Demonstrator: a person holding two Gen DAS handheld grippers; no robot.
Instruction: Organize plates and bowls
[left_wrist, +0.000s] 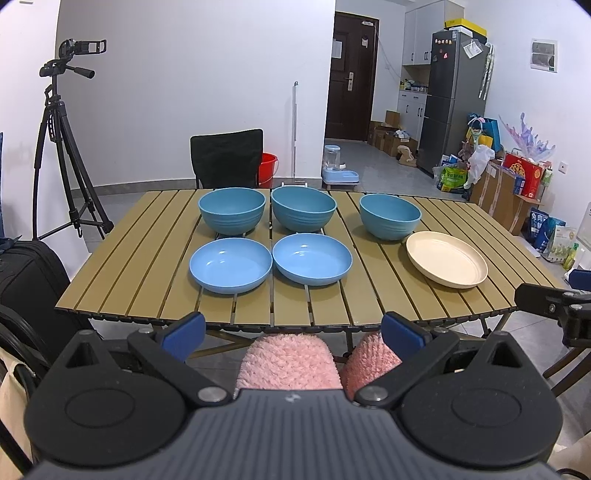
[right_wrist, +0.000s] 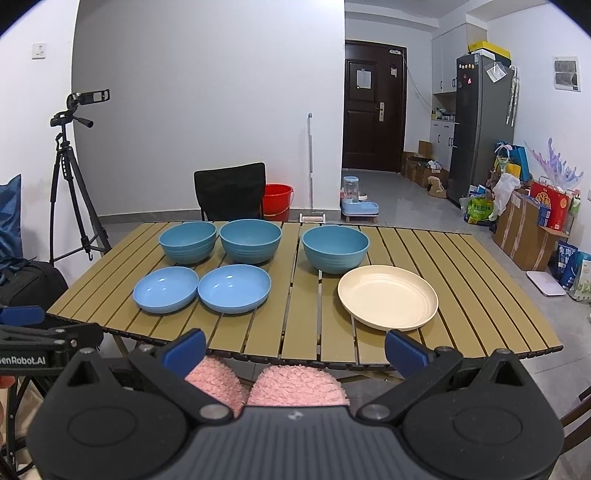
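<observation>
On my left gripper (right_wrist: 22, 325), seen from my right wrist, the white lettering reads "enRobot.AI", cut off at the frame edge. Print on the floor packages is too small for me to read.

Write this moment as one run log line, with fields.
phase: not started | left gripper: open | right gripper: open | table: three blue bowls, two blue plates, cream plate, none stacked

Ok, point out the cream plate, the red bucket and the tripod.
cream plate (right_wrist: 388, 301): right wrist view, centre of its inside.
red bucket (right_wrist: 277, 199): right wrist view, front wall.
tripod (left_wrist: 55, 122): left wrist view, upper legs.
</observation>
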